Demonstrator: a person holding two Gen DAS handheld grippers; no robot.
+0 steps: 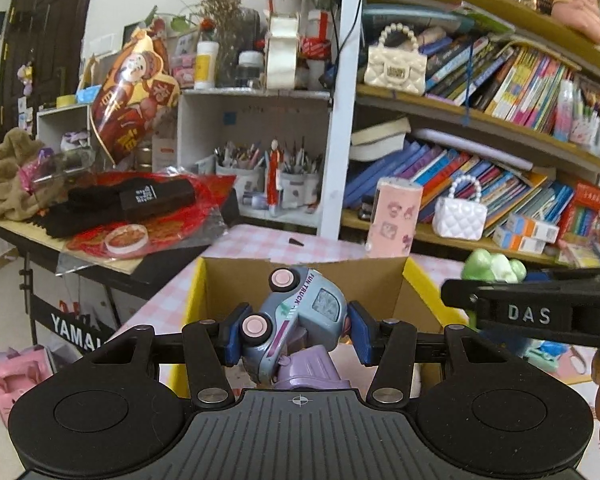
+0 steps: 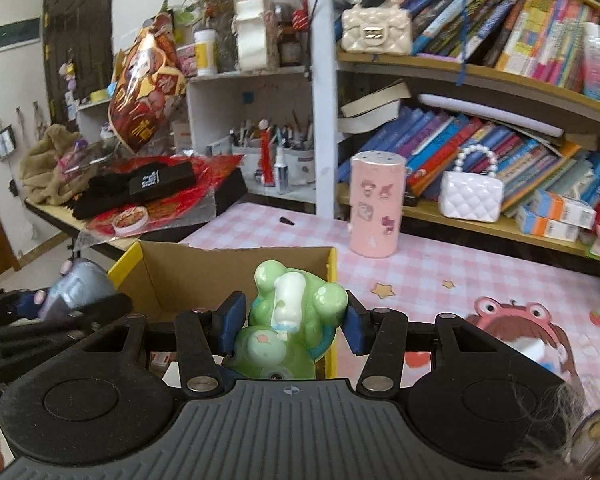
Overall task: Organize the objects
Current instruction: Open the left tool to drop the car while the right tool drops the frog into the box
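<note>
Your left gripper (image 1: 296, 334) clamps a blue toy truck (image 1: 296, 320), tipped on its side, above the open cardboard box (image 1: 236, 280). Your right gripper (image 2: 290, 324) pinches a green frog figurine (image 2: 292, 320) over the box's right wall.

toy truck (image 1: 296, 320): blue-grey, pink wheels, lying tipped on its side over the box | frog figure (image 2: 290, 328): glossy green, hanging upside-down | cardboard box (image 2: 220, 276): yellow-edged, sitting open

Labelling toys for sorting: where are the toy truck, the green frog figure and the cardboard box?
toy truck (image 1: 300, 320), left wrist view, its blue side.
green frog figure (image 2: 296, 320), right wrist view, its body.
cardboard box (image 2: 204, 276), right wrist view, inner back wall.
</note>
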